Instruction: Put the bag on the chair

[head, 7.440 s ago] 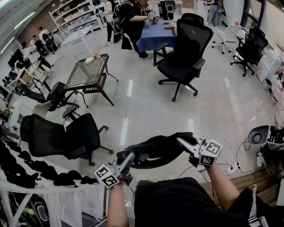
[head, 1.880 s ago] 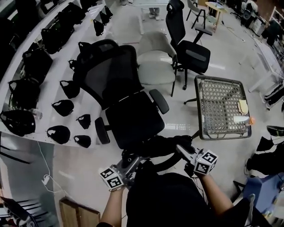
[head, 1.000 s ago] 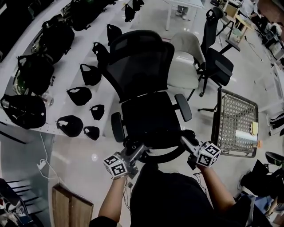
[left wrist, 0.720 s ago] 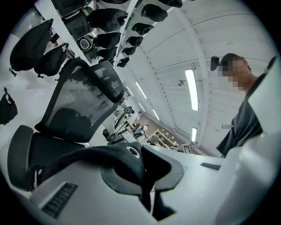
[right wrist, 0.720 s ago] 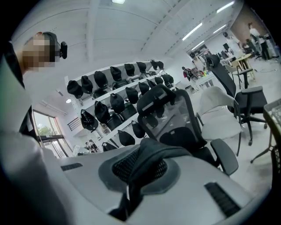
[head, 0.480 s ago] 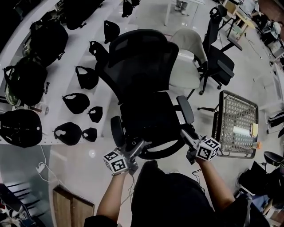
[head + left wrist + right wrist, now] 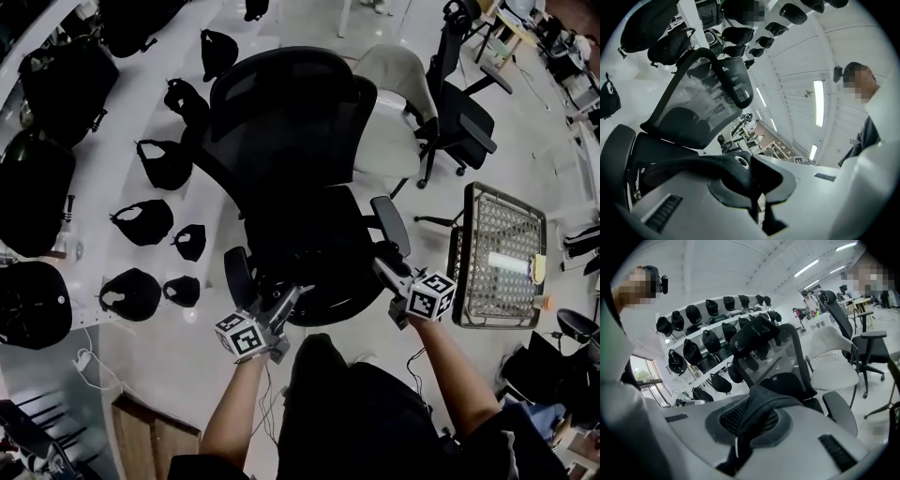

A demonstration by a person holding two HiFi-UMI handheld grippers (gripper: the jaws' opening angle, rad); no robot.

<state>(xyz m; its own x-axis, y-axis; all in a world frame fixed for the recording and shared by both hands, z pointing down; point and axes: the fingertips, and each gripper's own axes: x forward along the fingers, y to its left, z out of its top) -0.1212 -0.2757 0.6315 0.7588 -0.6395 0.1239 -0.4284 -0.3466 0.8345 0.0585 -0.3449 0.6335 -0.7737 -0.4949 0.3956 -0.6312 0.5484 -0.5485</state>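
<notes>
A black mesh office chair [image 7: 291, 131] faces me, its seat [image 7: 305, 234] just ahead of my hands. The black bag [image 7: 328, 302] hangs between both grippers over the seat's front edge; black on black hides its outline. My left gripper [image 7: 284, 302] is shut on a black strap with a metal eyelet [image 7: 742, 161], the jaws [image 7: 753, 187] pressed together on it. My right gripper [image 7: 382, 274] is shut on the bag's mesh fabric [image 7: 757, 413], pinched where the jaws [image 7: 739, 439] meet. The chair's backrest [image 7: 693, 108] and headrest [image 7: 757, 336] rise beyond the jaws.
A white counter [image 7: 94, 216] with several black bags runs along the left. A beige chair [image 7: 394, 131] and another black chair [image 7: 464, 117] stand behind. A wire-mesh table [image 7: 502, 248] is at the right. A wooden board [image 7: 155, 431] and a power strip [image 7: 84, 361] lie on the floor.
Both grippers, still shut on the bag, have moved forward, bringing it over the seat's front edge. The chair has drawn nearer in the head view.
</notes>
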